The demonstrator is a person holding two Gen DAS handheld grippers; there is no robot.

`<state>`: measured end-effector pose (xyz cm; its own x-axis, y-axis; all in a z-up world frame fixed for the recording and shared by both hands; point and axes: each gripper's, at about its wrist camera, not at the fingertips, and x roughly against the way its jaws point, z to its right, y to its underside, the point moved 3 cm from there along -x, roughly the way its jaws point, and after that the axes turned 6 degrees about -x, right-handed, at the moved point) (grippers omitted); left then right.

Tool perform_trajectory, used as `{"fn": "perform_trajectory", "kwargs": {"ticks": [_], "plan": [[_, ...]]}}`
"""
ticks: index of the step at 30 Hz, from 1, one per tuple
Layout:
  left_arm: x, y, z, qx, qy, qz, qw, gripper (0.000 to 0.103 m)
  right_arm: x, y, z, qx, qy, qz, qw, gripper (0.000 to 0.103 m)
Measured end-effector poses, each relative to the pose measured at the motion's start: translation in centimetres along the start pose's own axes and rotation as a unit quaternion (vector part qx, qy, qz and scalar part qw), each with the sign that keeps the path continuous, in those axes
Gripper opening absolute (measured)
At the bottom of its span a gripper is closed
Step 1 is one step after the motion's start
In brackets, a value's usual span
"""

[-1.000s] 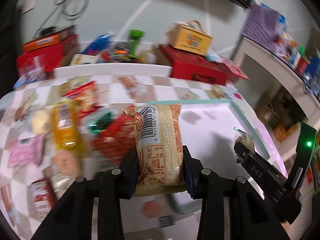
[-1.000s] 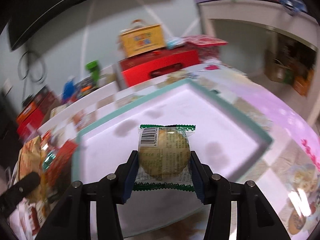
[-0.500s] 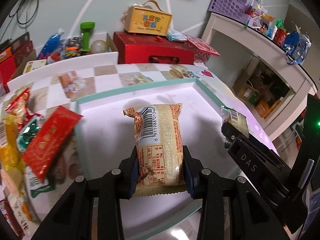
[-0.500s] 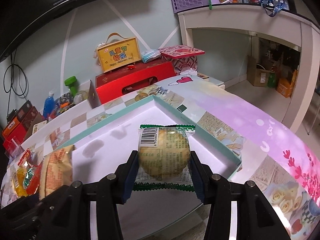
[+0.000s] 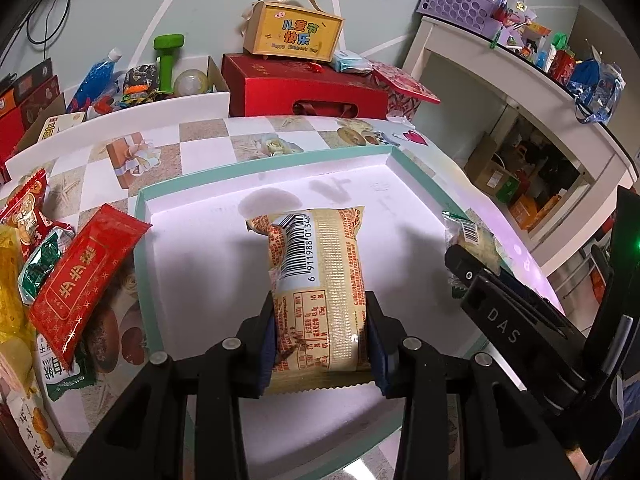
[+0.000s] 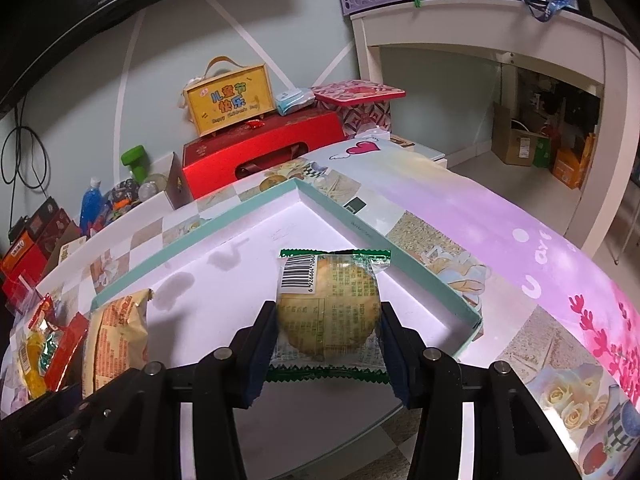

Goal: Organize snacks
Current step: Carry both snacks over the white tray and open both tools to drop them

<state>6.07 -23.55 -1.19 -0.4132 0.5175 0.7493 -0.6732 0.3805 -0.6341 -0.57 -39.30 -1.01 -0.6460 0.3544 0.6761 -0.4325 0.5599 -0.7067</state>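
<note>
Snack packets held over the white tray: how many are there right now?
2. The left gripper holds a long tan packet over the tray; the right gripper holds a round cake in a green-edged wrapper beside it. None lies inside the tray.

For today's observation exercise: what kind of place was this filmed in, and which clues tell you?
Probably a lived-in room at home: gift boxes, a red one topped by a yellow one, stacked by the wall, a cluttered white shelf unit, and a patterned tablecloth.

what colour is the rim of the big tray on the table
Teal green, around a white inside. The tray rim shows best in the right wrist view.
</note>
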Motion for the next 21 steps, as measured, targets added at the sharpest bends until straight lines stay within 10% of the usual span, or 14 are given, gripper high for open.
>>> {"fn": "perform_trajectory", "kwargs": {"ticks": [2,4,16,18,21], "plan": [[0.0,-0.1,0.0,0.001,0.003,-0.002,1.0,0.049,-0.1,0.1,-0.1,0.002,-0.005,-0.004,1.0,0.054],[0.3,-0.2,-0.1,0.007,0.002,0.0,1.0,0.077,-0.1,0.1,-0.3,0.005,-0.005,-0.004,1.0,0.054],[1.9,-0.8,-1.9,0.031,-0.026,0.022,0.9989,0.08,0.5,0.0,-0.9,0.015,-0.009,0.0,1.0,0.054],[2.0,-0.8,-2.4,0.037,-0.046,0.026,0.9979,0.093,0.4,0.1,-0.9,0.015,-0.013,-0.004,1.0,0.06],[2.5,-0.8,-3.4,0.04,-0.092,0.057,0.9933,0.101,0.3,0.2,-1.2,0.017,-0.022,-0.004,1.0,0.098]]}}
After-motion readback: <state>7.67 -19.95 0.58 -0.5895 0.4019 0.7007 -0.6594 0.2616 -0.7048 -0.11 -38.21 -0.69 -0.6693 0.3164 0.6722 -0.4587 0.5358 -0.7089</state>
